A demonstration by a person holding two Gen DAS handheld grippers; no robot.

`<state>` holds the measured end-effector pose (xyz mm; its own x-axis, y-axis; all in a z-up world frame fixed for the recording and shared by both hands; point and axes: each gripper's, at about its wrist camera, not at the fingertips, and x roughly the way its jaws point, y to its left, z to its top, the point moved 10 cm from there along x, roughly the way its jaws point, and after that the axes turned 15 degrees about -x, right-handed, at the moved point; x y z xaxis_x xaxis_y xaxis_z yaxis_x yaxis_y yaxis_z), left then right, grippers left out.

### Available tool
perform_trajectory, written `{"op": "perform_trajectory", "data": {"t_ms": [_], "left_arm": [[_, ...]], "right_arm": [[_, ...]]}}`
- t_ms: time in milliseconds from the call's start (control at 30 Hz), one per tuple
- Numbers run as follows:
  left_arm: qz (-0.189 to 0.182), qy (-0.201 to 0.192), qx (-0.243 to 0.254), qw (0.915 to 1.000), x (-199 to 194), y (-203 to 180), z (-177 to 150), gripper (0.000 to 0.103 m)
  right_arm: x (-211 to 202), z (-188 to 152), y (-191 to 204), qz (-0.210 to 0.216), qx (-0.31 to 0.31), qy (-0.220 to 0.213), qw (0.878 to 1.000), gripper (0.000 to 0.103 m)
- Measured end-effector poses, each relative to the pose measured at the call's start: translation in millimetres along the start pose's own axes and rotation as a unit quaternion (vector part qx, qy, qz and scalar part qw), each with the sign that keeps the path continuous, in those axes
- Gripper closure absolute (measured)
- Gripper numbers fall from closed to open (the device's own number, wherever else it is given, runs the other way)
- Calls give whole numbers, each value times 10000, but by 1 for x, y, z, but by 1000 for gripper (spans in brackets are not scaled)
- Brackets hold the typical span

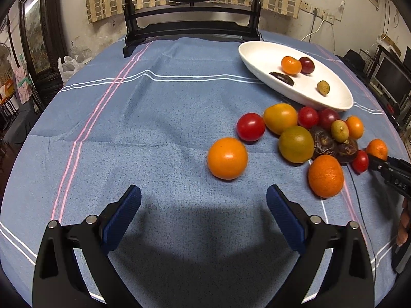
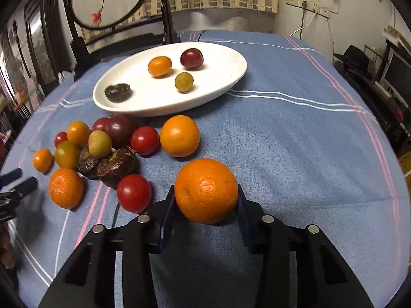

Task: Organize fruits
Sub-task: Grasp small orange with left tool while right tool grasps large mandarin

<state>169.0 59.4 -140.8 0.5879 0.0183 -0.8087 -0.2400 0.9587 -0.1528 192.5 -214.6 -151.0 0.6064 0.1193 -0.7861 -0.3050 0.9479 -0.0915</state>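
A white oval plate [image 2: 226, 87] [image 1: 259, 66] holds a small orange fruit, a dark plum, a green fruit and a dark brown piece. A pile of oranges, red tomatoes, green and dark fruits [image 2: 102, 148] [image 1: 308, 133] lies on the blue cloth beside it. My right gripper [image 2: 205, 200] is shut on a mandarin [image 2: 206, 190], near the table. My left gripper [image 1: 203, 197] is open and empty, just short of a round orange [image 1: 227, 157]. The right gripper's tip also shows in the left wrist view [image 1: 380, 165], at the pile's right edge.
A dark wooden stand with a round embroidered screen [image 1: 190, 25] stands at the table's far edge. The blue striped cloth [image 1: 128, 128] covers the round table. Dark furniture and shelves surround the table.
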Motion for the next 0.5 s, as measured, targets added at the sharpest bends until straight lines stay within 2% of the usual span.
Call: {"op": "perform_trajectory", "data": {"t_ms": [167, 300, 400, 500], "left_arm": [[131, 178, 12, 9998, 12, -3, -1, 7], [287, 124, 74, 9995, 16, -7, 3, 7], [287, 130, 132, 9994, 20, -12, 9, 17], [199, 191, 129, 9995, 26, -17, 12, 34]], "right_arm": [[-7, -1, 2, 353, 159, -190, 9991, 59], [-11, 0, 11, 331, -94, -263, 9991, 59], [-14, 3, 15, 331, -174, -368, 9986, 59], [-15, 4, 14, 320, -187, -394, 9985, 59]]}}
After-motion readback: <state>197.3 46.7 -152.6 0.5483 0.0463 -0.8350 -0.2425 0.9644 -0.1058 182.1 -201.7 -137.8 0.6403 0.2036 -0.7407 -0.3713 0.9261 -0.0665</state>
